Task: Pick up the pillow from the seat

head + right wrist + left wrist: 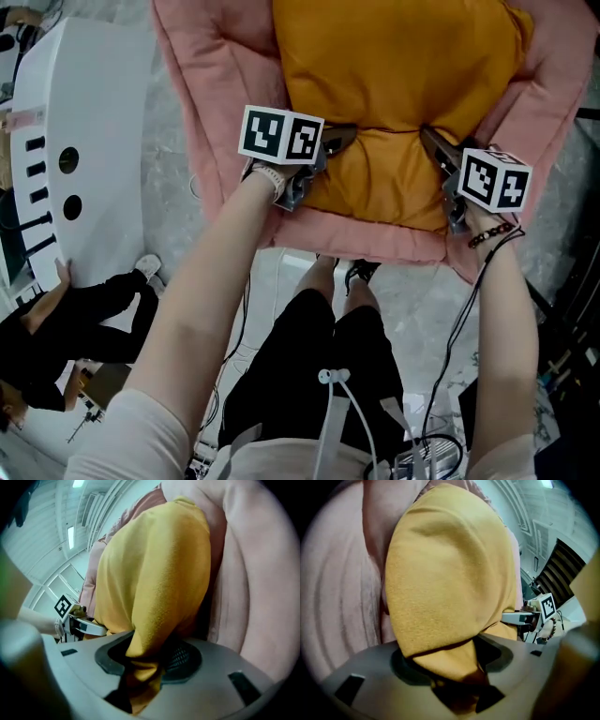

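Gripping orange pillow, left hand-held gripper, right hand-held gripper, pink seat

Soft, even indoor light; both gripper views bulge fisheye-round with dark corners, and ceiling strips glare.

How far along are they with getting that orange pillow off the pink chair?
Done: both tools are at the front edge of the pillow. In hand: the left gripper and the right gripper each pinch a fold of its orange fabric between their jaws. Left: the lift itself. The pillow appears to lie on the pink seat, not yet raised.
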{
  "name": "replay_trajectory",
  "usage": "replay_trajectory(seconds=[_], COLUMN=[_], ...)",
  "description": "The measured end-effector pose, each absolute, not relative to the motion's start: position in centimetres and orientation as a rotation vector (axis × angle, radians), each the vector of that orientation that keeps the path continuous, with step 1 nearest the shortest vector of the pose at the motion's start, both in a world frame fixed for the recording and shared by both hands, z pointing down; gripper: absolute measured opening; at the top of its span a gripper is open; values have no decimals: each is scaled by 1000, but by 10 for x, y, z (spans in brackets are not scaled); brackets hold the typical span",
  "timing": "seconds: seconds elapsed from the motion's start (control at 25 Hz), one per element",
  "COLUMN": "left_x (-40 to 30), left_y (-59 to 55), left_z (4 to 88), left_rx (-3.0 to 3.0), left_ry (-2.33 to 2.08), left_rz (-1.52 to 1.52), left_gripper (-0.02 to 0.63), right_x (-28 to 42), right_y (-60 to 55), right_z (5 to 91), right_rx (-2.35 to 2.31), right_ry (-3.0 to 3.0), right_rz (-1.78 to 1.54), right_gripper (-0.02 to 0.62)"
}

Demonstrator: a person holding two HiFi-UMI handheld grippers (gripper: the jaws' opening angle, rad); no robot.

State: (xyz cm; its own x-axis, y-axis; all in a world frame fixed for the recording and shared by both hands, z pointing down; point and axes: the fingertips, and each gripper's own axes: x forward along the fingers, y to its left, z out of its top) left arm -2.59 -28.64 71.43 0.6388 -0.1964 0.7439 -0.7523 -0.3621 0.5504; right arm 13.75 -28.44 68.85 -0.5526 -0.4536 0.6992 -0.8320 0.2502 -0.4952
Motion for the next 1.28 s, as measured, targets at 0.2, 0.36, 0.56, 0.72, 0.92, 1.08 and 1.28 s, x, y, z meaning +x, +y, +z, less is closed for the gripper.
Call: replay_trajectory(seconds=[0.2, 0.36, 0.56, 0.72, 0.92, 1.08, 1.28], left_x=[-23, -24, -25, -22, -29, -35, -39], left_y=[-273, -262, -259, -244, -238, -249, -266], left_z=[685, 657, 612, 569, 501, 450, 396], left_rx=[1923, 1956, 1995, 1980, 2013, 2077, 2162], left_ry=[-820, -837, -889, -914, -957, -988, -1016], left_rz=[682, 618, 544, 468, 371, 318, 291], left_gripper=[193, 175, 160, 146, 144, 140, 140], right_x=[136, 137, 140, 142, 132, 126, 122], right_y=[-271, -260, -255, -247, -243, -251, -262], right_z=[662, 637, 596, 540, 458, 405, 353], right_rx=[1273, 1333, 1385, 1411, 1416, 1445, 1502], right_ry=[-2112, -2126, -2147, -2182, -2247, -2289, -2314], right_rz=[1171, 1139, 1101, 1046, 918, 822, 753], right_gripper=[115, 100, 95, 87, 83, 83, 83])
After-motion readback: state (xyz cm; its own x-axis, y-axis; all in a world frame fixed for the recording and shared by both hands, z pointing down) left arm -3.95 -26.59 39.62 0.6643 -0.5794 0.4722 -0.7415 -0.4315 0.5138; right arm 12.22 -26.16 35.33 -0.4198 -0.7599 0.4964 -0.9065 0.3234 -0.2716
